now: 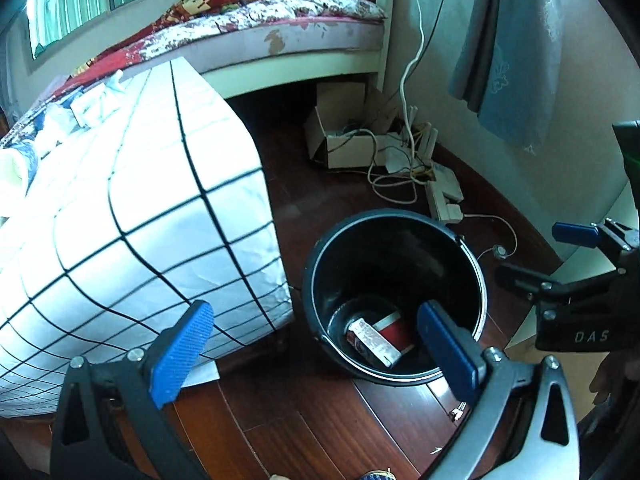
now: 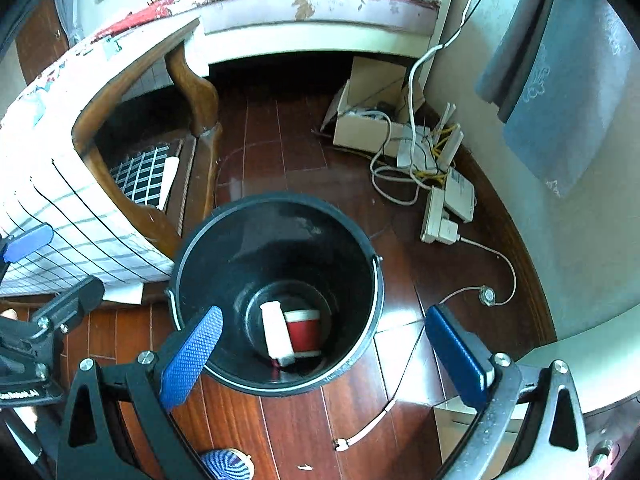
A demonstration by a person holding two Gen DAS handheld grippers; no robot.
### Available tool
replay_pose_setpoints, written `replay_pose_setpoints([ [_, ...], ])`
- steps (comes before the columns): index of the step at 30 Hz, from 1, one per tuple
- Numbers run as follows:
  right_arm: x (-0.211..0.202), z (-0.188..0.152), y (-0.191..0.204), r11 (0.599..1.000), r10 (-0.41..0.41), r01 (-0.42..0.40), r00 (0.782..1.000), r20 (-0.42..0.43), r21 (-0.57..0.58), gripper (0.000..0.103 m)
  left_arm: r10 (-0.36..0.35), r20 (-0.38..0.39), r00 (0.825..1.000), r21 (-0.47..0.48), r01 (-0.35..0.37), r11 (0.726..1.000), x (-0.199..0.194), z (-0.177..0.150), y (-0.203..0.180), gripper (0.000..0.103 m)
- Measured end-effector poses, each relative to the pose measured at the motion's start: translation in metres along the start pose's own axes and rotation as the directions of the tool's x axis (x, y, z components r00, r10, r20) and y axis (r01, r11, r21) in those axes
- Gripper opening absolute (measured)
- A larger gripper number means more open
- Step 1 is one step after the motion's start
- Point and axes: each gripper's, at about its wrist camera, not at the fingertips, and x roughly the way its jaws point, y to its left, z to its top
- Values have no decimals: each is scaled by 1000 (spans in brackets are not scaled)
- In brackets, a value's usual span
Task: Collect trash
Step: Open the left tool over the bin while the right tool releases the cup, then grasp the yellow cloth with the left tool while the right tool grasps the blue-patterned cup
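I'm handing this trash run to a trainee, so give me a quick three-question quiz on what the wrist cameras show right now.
1. True or false: the round black plastic bucket is empty.
2. What lies beside the red-and-white paper cup in the bucket?
3. Is the left gripper (a) open, holding nothing, or (b) shut on trash?

Key: 1 false. 2 a flat white carton. 3 (a); the right gripper is open too.

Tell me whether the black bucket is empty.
Not empty: the black bucket stands upright, with a red paper cup and a white box at its bottom.
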Motion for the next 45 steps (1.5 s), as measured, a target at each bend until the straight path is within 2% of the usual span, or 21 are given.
replay_pose_setpoints([
  [14,-56,25,60,999,35,-34,986,160,-13,102,77,114,991,-56,-71,996,-54,11,45,102],
  [20,-67,41,98,996,86,-78,976,200,-44,102,133,150,980,-109,-118,987,-70,9,80,102],
  [25,-66,54,133,990,131,-117,969,211,-79,102,208,175,962,-157,-181,971,-80,3,119,102],
  [34,-67,76,223,960,239,-192,941,238,-204,102,317,158,935,-275,-266,924,-98,-19,201,102],
  [37,-67,85,255,945,274,-216,933,234,-247,102,361,144,921,-310,-305,901,-105,-26,231,102],
  [42,-58,112,307,913,365,-306,908,204,-270,102,436,123,891,-386,-362,849,-115,-29,290,102],
  [45,-56,125,336,897,397,-329,892,214,-295,102,462,103,881,-425,-381,821,-114,-30,325,102],
])
